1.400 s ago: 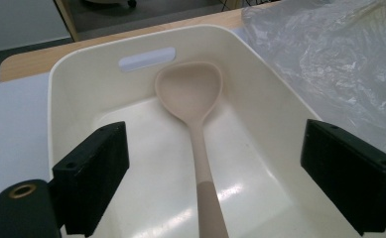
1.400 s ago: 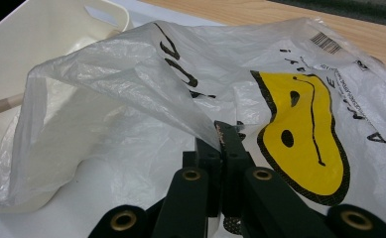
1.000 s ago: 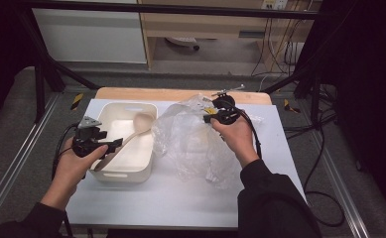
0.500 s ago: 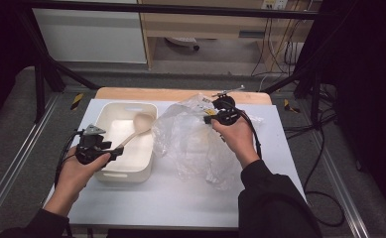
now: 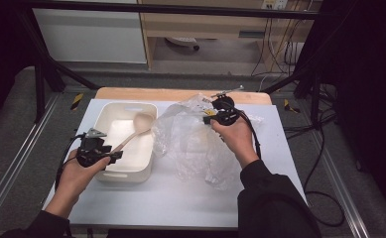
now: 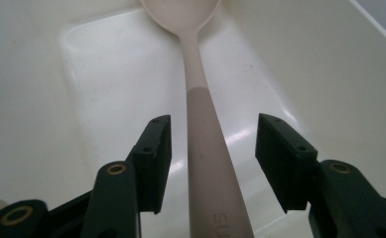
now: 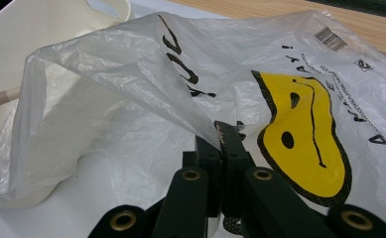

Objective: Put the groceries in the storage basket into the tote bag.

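Gripping a fold of the thin plastic bag: right tool, jaws pressed together on the film, edge of the bag lifted just ahead of the tips. Yellow face print and black lettering to the right of that tool; white bin beyond and to its left.

Left tool: jaws spread wide, nothing clamped. Wooden spoon handle running between the jaws, a gap on either side. Spoon bowl straight ahead of the tool, farther into the bin; handle end back toward the tool, over the bin's near rim.

From above: left tool at the near left corner of the bin, spoon slanting away from it. Right tool at the far edge of the crumpled bag, bag spread behind and below it.

Surface: white sheet, bare in front of both tools, over a wooden top showing as a strip past the tools.

Room: dim, dark metal frame overhead, pale cabinet and low wooden shelf beyond, cables trailing on grey floor off to the right of the right tool.
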